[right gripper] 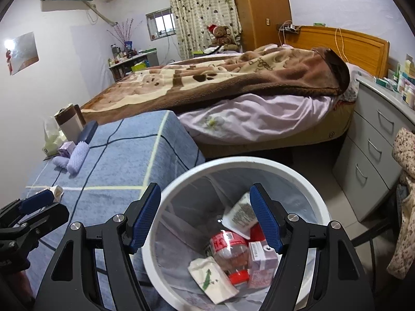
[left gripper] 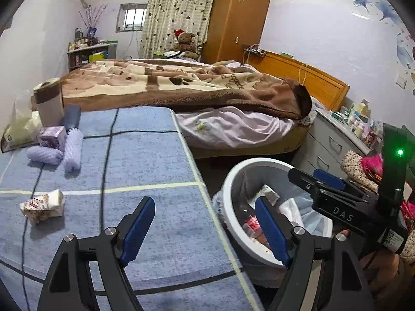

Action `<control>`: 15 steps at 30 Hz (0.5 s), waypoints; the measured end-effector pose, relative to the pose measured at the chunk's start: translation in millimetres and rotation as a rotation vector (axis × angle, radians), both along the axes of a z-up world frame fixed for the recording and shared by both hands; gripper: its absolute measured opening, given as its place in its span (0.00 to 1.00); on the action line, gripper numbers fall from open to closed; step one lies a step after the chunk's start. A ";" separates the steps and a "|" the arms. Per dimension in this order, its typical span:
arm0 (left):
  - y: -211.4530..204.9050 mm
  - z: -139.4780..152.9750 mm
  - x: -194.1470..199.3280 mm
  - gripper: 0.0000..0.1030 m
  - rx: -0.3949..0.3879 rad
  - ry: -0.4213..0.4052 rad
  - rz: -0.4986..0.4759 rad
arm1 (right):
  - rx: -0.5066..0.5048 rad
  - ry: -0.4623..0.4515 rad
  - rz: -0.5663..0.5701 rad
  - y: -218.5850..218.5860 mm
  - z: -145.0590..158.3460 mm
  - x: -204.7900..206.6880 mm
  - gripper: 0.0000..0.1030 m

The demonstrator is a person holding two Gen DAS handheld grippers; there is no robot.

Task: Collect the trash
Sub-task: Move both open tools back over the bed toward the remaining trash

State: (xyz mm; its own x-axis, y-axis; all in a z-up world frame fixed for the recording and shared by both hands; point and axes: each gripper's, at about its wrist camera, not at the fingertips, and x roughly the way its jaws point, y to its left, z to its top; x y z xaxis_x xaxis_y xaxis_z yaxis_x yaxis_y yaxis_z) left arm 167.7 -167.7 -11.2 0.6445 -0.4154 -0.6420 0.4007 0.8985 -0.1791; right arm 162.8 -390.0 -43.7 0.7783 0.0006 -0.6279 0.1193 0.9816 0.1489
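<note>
Blue blanket covers table; crumpled wrapper on it.

Open blue tabletop around crumpled wrapper

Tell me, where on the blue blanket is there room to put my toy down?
The blue blanket is bare in the middle and along the edge beside the trash bin. The far left corner is crowded: purple rolls, a small box, a cup. A crumpled wrapper lies near left.
</note>
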 end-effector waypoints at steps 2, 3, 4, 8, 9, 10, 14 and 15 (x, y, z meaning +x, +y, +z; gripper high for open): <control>5.5 2.3 1.6 0.77 -0.006 -0.001 0.007 | 0.000 -0.006 0.007 3.7 1.9 1.6 0.71; 9.0 3.5 2.2 0.77 -0.007 -0.004 0.012 | 0.000 -0.010 0.011 5.1 2.8 2.3 0.71; 11.7 4.1 3.0 0.77 -0.007 -0.007 0.017 | 0.001 -0.014 0.013 7.2 3.9 3.3 0.71; 25.1 6.6 6.2 0.77 -0.004 -0.015 0.040 | 0.008 -0.022 0.026 16.7 6.1 8.5 0.71; 29.3 6.9 7.5 0.77 -0.005 -0.014 0.045 | 0.008 -0.023 0.030 19.4 6.7 9.9 0.71; 32.4 6.9 7.5 0.77 -0.004 -0.014 0.050 | 0.007 -0.024 0.034 22.6 7.2 11.1 0.71; 46.5 9.9 10.5 0.77 0.000 -0.027 0.071 | 0.002 -0.033 0.058 34.4 10.9 16.1 0.71; 51.2 10.8 11.7 0.77 -0.007 -0.028 0.073 | 0.000 -0.036 0.064 37.2 11.6 17.7 0.71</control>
